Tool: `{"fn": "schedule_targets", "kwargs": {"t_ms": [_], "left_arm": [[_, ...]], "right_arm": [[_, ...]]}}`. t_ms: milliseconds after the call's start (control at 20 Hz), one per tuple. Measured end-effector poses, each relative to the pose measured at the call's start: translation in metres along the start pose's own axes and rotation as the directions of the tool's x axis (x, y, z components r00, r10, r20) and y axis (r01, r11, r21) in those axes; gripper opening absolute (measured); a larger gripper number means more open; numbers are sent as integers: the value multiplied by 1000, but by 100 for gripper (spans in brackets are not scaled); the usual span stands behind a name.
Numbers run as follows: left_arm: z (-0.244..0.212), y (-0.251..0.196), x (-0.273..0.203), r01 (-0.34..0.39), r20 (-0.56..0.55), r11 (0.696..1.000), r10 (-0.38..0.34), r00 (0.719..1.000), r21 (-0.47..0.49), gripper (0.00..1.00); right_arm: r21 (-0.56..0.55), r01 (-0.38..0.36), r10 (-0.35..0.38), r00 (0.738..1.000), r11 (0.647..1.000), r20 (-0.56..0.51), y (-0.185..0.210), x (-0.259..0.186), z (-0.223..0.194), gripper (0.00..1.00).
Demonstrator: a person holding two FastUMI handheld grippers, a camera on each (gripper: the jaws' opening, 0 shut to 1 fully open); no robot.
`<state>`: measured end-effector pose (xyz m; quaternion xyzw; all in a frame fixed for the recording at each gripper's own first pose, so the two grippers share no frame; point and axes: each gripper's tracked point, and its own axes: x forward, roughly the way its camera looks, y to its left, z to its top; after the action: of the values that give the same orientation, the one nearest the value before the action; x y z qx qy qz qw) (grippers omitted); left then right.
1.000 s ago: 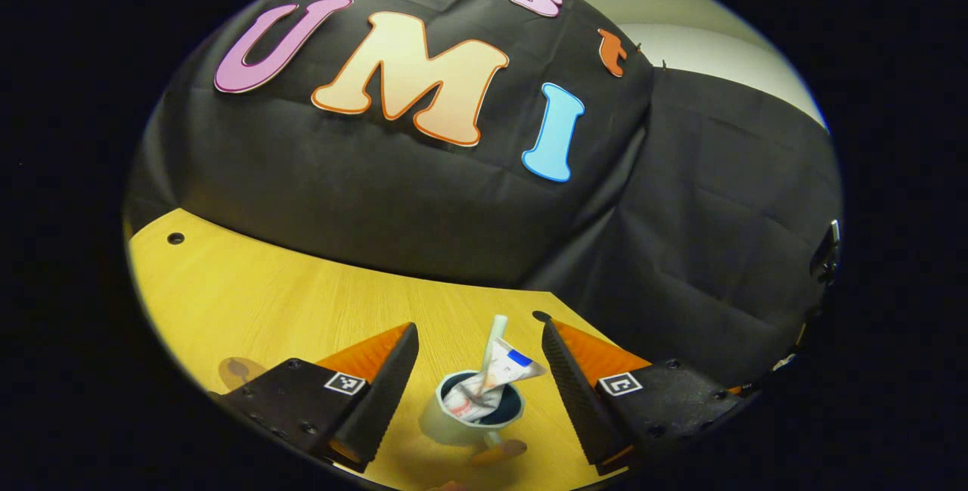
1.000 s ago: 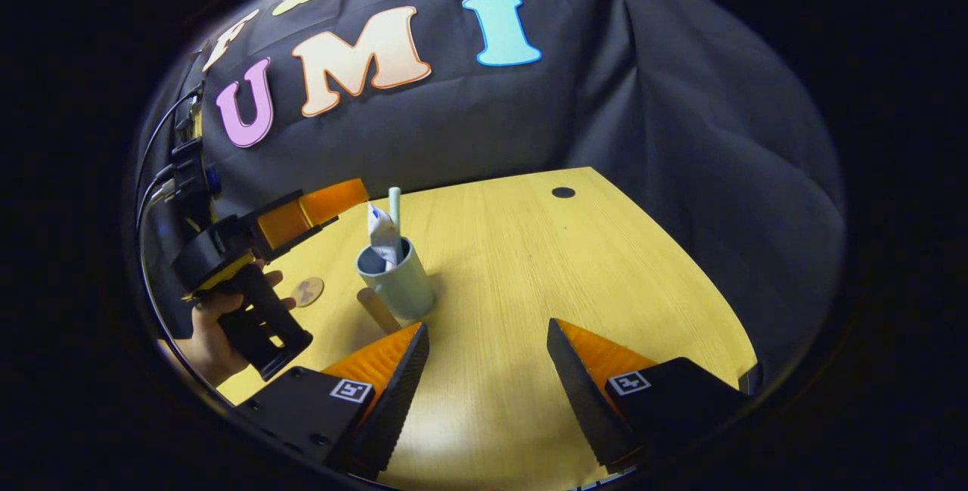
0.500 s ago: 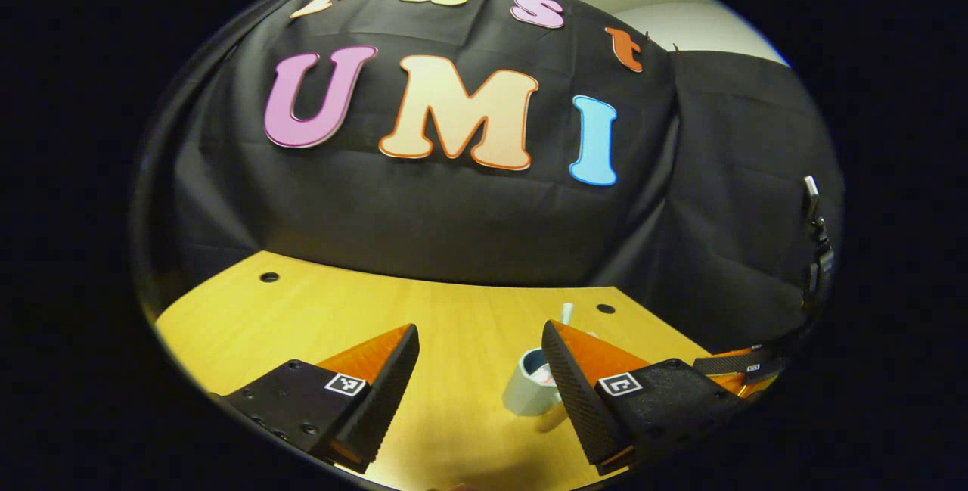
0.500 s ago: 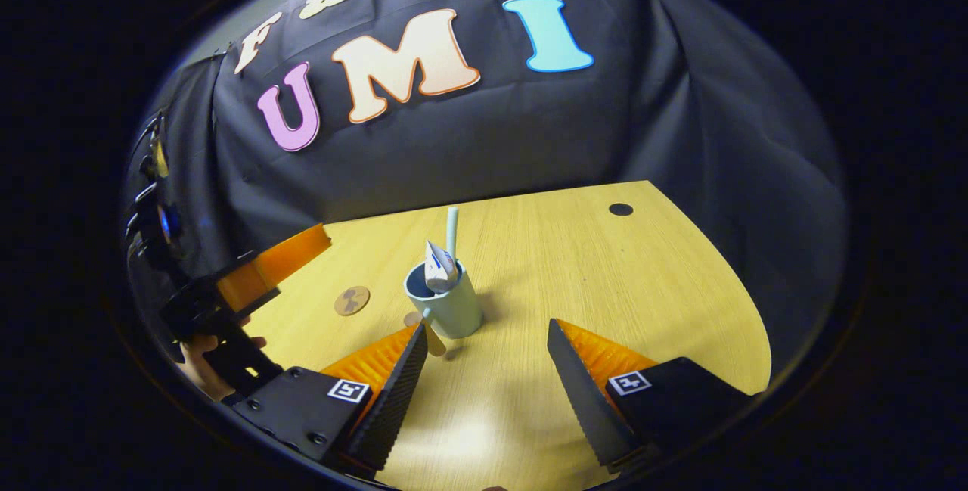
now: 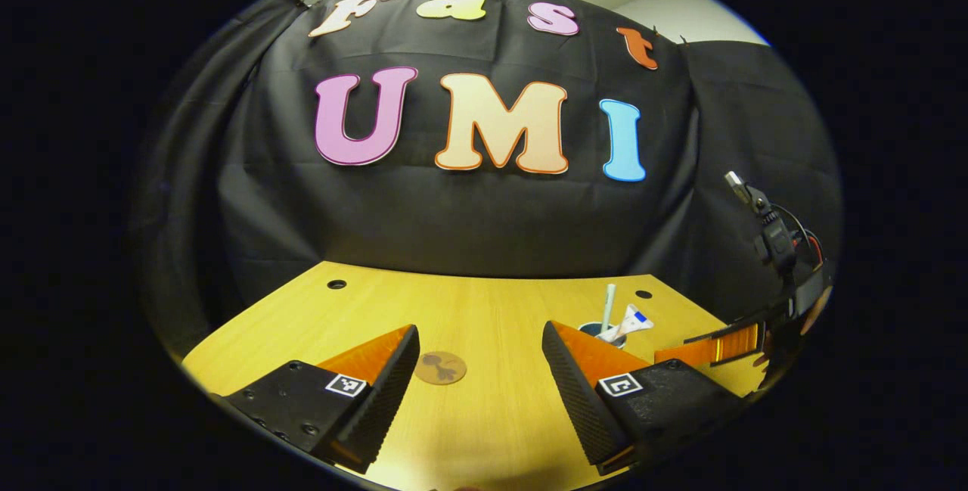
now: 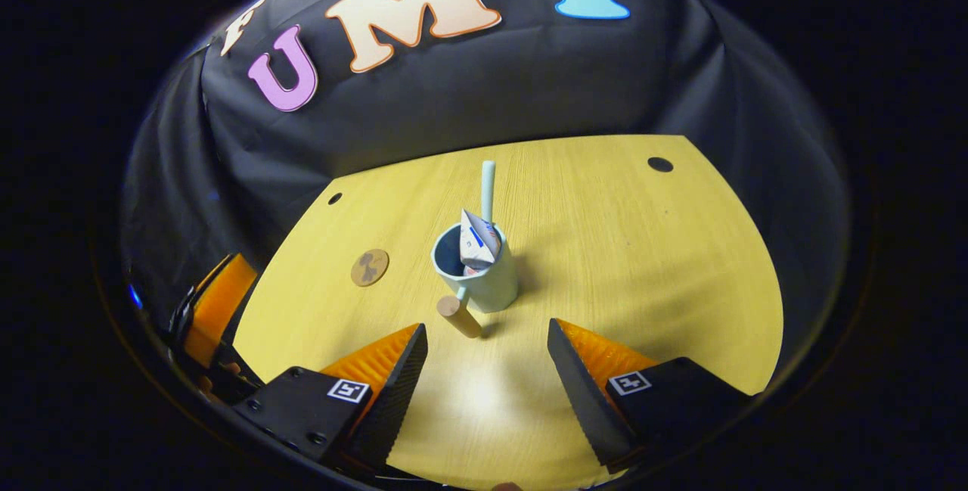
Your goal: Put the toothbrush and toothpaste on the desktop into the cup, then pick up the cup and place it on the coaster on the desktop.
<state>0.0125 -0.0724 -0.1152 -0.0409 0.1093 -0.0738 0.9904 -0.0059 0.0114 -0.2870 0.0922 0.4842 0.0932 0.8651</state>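
Since a second ago the left gripper (image 5: 479, 374) has drawn back from over the cup (image 6: 484, 279); its jaws, wide apart and empty, now frame the coaster (image 5: 440, 368) on bare desk (image 5: 499, 309), with the cup off to its right. The right gripper (image 6: 484, 377) has swung to face the cup head-on, jaws wide, nothing held, fingertips short of the cup's wooden handle (image 6: 460, 316), which points toward it. Cup stands upright mid-desk, well apart from the coaster (image 6: 370, 267), nearer the left edge. Toothbrush (image 6: 488, 190) stands near vertical, stem up out of the rim; toothpaste (image 6: 476, 241) stands beside it, crimped end up.
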Motion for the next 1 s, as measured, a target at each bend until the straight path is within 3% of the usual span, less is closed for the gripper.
{"fn": "schedule_targets", "kwargs": {"t_ms": [50, 100, 150, 200, 300, 350, 400, 500, 550, 650, 800, 850, 950, 1000], "left_arm": [[-1, 5, -2, -6, -4, 1000, 6, 1000, 5, 95], [-2, 9, -5, -9, -4, 1000, 9, 1000, 3, 95], [-2, 12, -7, -9, -5, 1000, 9, 1000, 3, 95], [-5, 16, -9, -12, -11, 1000, 12, 1000, 4, 95], [-11, 22, -11, -14, -29, 1000, 14, 999, 6, 95], [-13, 24, -13, -7, -39, 1000, 7, 999, 3, 95], [-14, 24, -15, -1, -42, 1000, 1, 999, 6, 95], [-17, 31, -18, -3, -47, 1000, 4, 999, 23, 95], [-19, 34, -19, -8, -50, 1000, 9, 999, 29, 95], [-22, 42, -24, -13, -58, 1000, 14, 998, 23, 95], [-29, 56, -29, -33, -80, 999, 33, 996, 7, 95], [-30, 62, -30, -42, -84, 999, 43, 996, 7, 95], [-33, 72, -33, -57, -92, 998, 57, 994, 1, 95], [-35, 76, -34, -65, -94, 998, 65, 993, -2, 95]], "right_arm": [[-2, 13, -13, 1000, 1000, -18, 1, 4, 2, 94], [-3, 23, -24, 999, 1000, -35, 2, 9, 2, 99], [0, 34, -34, 998, 999, -57, 4, 14, 2, 94], [6, 42, -42, 996, 999, -80, 6, 19, -1, 99], [10, 61, -58, 987, 998, -148, 8, 29, -9, 99], [11, 66, -63, 984, 998, -169, 10, 33, -11, 94], [12, 69, -66, 981, 998, -181, 11, 37, -12, 99], [16, 77, -72, 977, 997, -200, 16, 45, -11, 99], [19, 80, -74, 975, 997, -210, 18, 49, -11, 94], [25, 96, -87, 970, 995, -227, 20, 60, -7, 99], [27, 121, -110, 960, 992, -257, 20, 71, -5, 99], [28, 128, -116, 955, 991, -273, 19, 75, -6, 94], [31, 148, -132, 943, 989, -305, 16, 83, -10, 99], [33, 154, -136, 938, 988, -318, 15, 85, -11, 94]]}}
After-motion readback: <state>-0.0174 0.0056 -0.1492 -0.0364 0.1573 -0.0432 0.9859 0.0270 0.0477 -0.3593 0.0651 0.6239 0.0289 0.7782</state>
